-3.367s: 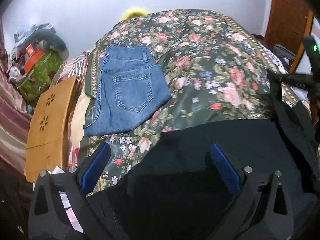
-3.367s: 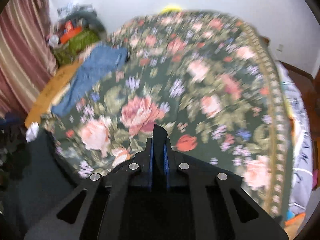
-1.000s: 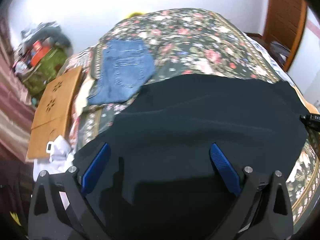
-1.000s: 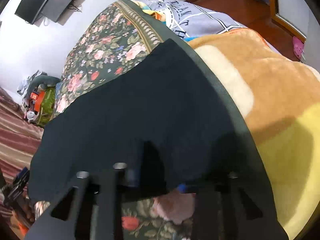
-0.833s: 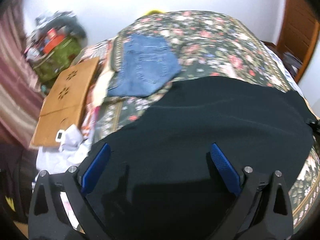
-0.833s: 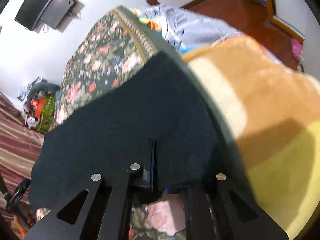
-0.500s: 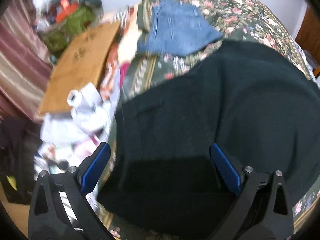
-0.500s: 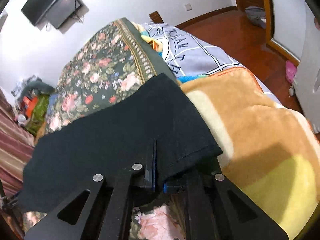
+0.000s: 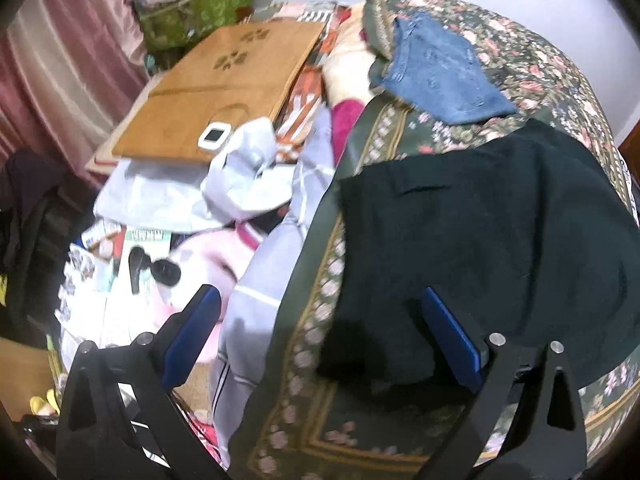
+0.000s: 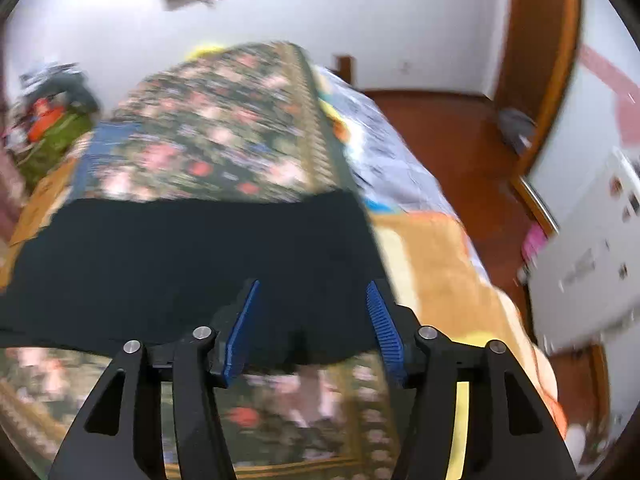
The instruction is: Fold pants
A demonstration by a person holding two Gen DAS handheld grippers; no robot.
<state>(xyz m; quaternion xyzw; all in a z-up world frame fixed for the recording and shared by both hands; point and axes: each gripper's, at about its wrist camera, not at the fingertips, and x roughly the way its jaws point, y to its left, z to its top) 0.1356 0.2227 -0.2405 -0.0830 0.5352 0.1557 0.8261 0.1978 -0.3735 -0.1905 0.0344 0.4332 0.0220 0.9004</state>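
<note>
The black pants (image 9: 480, 240) lie spread flat across the floral bedspread (image 9: 552, 72), with one end near the bed's left edge. They also show in the right wrist view (image 10: 192, 268), where their other end reaches the bed's right side. My left gripper (image 9: 320, 332) is open and empty, above the left end of the pants and the bed edge. My right gripper (image 10: 312, 312) is open and empty, just over the near right corner of the pants.
Folded blue jeans (image 9: 436, 72) lie further up the bed. A wooden board (image 9: 224, 88), a white device (image 9: 214, 136), papers and clothes clutter the floor at the left. An orange-and-yellow blanket (image 10: 448, 288) lies on the bed's right side. A wooden door (image 10: 540, 60) stands beyond.
My right gripper has opened and let go of the pants, which now lie flat. My left gripper has swung left, over the bed's edge and the cluttered floor.
</note>
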